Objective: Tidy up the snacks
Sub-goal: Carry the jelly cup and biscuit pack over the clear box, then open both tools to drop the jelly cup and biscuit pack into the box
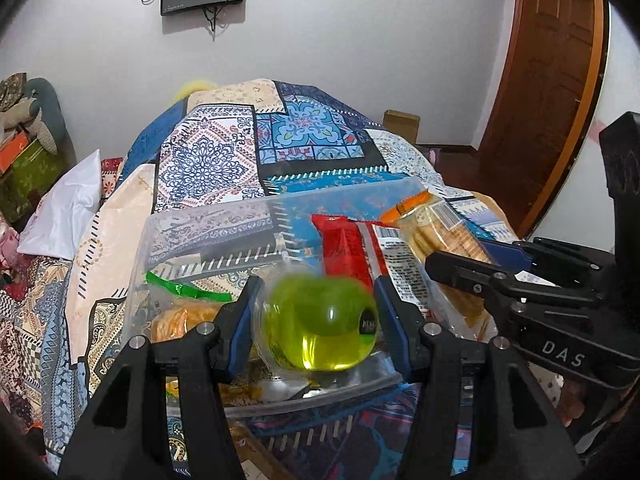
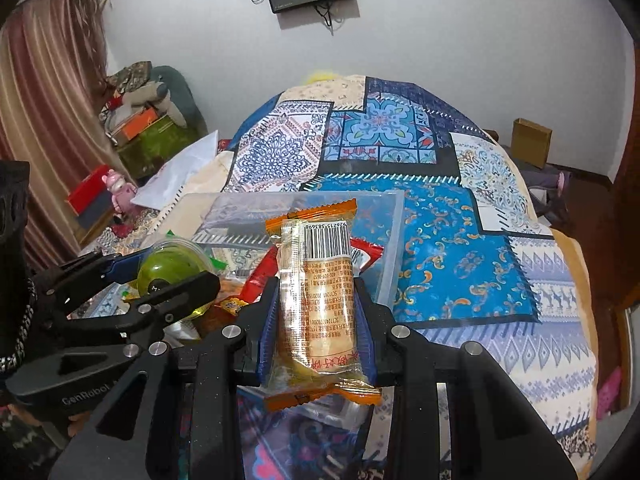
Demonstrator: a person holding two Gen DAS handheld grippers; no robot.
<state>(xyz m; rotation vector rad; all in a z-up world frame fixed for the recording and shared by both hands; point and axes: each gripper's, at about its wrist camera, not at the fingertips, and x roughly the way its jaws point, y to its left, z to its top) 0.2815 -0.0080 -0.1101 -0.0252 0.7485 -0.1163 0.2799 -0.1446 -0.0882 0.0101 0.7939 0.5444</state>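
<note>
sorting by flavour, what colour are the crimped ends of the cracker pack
Orange, on the cracker pack; clearest in the right wrist view.

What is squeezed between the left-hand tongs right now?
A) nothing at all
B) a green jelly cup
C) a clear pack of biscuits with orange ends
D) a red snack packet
B: in the left wrist view the left tongs close their blue pads on the green jelly cup, held over the clear plastic bin, while the biscuit pack sits in the right tongs.
</note>
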